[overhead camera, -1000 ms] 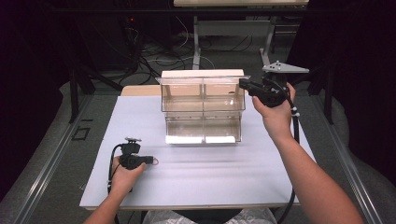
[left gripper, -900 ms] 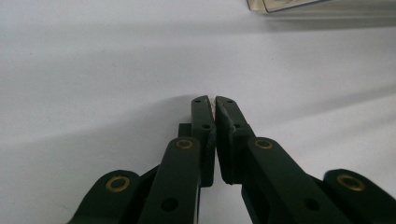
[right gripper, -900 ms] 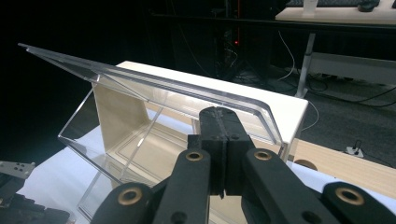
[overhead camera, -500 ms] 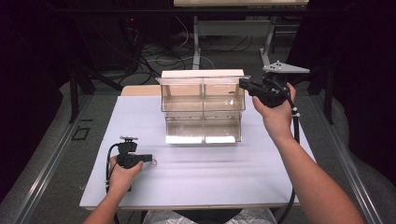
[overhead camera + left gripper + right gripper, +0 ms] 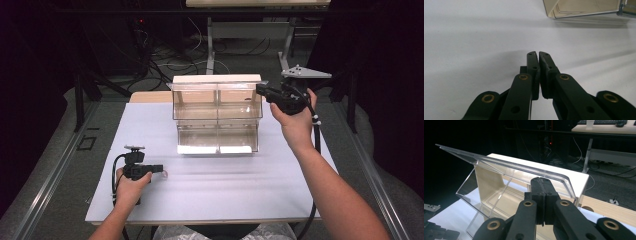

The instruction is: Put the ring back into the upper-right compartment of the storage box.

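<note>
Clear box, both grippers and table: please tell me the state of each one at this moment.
Clear box: standing on the table, clear lid raised at a tilt.
Right gripper: jaws shut, tips at the lid's edge; a grip on it cannot be told.
Left gripper: jaws shut, nothing between them, low over the table.
Table: covered in white.

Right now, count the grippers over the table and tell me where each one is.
2. The left gripper lies low over the white table near its front left, jaws shut. The right gripper is raised at the top right corner of the clear box, jaws shut.
</note>
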A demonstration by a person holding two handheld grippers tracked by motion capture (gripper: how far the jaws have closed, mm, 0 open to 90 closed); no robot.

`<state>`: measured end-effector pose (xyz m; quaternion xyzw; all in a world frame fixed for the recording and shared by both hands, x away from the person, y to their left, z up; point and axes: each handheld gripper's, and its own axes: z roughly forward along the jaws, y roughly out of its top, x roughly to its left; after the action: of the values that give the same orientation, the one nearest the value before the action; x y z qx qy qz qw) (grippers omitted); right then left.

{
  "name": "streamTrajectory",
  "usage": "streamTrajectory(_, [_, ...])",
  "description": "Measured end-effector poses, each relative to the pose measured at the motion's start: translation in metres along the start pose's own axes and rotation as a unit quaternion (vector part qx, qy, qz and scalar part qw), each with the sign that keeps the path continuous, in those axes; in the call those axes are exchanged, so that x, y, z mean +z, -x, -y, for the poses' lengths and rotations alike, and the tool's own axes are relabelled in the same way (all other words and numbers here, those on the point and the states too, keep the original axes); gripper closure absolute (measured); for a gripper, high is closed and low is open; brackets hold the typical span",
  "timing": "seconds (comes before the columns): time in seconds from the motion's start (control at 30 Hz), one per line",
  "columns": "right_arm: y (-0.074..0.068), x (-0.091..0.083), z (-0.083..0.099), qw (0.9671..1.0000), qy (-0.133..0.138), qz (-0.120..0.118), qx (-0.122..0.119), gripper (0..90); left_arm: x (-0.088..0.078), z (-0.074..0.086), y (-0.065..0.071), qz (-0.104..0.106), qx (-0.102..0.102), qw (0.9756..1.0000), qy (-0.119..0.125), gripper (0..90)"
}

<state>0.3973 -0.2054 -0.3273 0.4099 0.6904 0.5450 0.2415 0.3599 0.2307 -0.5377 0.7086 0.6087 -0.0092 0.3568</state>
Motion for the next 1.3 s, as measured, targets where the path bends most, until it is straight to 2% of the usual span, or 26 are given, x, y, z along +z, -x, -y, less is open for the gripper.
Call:
streamTrajectory(0.37, [0.000, 0.000, -0.001, 1.0000, 0.000, 0.000, -0.001, 90.0, -0.005, -0.001, 0.001, 0.013, 0.004, 0.9999, 0.007, 87.8])
streamTrajectory(0.43, [0.000, 0.000, -0.001, 1.0000, 0.000, 0.000, 0.000, 90.0, -0.006, -0.001, 0.002, 0.016, -0.002, 0.9998, 0.015, 87.8])
streamTrajectory(0.67, [0.000, 0.000, -0.001, 1.0000, 0.000, 0.000, -0.001, 90.0, -0.012, -0.002, 0.006, 0.028, 0.005, 0.9993, 0.025, 87.7])
streamTrajectory(0.7, [0.000, 0.000, -0.001, 1.0000, 0.001, 0.001, 0.000, 90.0, -0.011, -0.002, 0.008, 0.028, -0.001, 0.9990, 0.035, 87.8])
streamTrajectory(0.8, [0.000, 0.000, -0.001, 1.0000, 0.001, 0.001, 0.000, 90.0, -0.014, -0.003, 0.010, 0.035, 0.006, 0.9989, 0.032, 87.8])
streamTrajectory(0.87, [0.000, 0.000, -0.001, 1.0000, 0.001, 0.000, -0.002, 90.0, -0.014, -0.003, 0.013, 0.035, 0.006, 0.9985, 0.041, 87.8])
streamTrajectory(0.93, [0.000, 0.000, -0.001, 1.0000, 0.001, 0.000, -0.002, 90.0, -0.016, -0.004, 0.015, 0.040, 0.011, 0.9985, 0.036, 87.7])
streamTrajectory(1.0, [0.000, 0.000, -0.001, 1.0000, 0.001, 0.000, -0.002, 90.0, -0.016, -0.004, 0.019, 0.042, 0.013, 0.9980, 0.045, 87.8])
streamTrajectory(1.03, [0.000, 0.000, -0.001, 1.0000, 0.001, 0.000, -0.002, 90.0, -0.018, -0.005, 0.020, 0.046, 0.017, 0.9980, 0.039, 87.7])
streamTrajectory(1.07, [0.000, 0.000, -0.001, 1.0000, 0.001, -0.001, -0.003, 90.0, -0.018, -0.004, 0.022, 0.045, 0.016, 0.9976, 0.049, 87.7])
streamTrajectory(1.1, [0.000, 0.000, -0.001, 1.0000, 0.001, -0.001, -0.002, 90.0, -0.020, -0.005, 0.023, 0.049, 0.022, 0.9976, 0.043, 87.7])
streamTrajectory(1.23, [-0.001, -0.001, -0.001, 1.0000, 0.000, 0.000, -0.003, 90.0, -0.024, -0.007, 0.029, 0.053, 0.033, 0.9968, 0.050, 87.7])
streamTrajectory(1.3, [-0.001, -0.001, -0.001, 1.0000, 0.001, 0.000, -0.003, 90.0, -0.025, -0.008, 0.032, 0.056, 0.030, 0.9965, 0.054, 87.7])
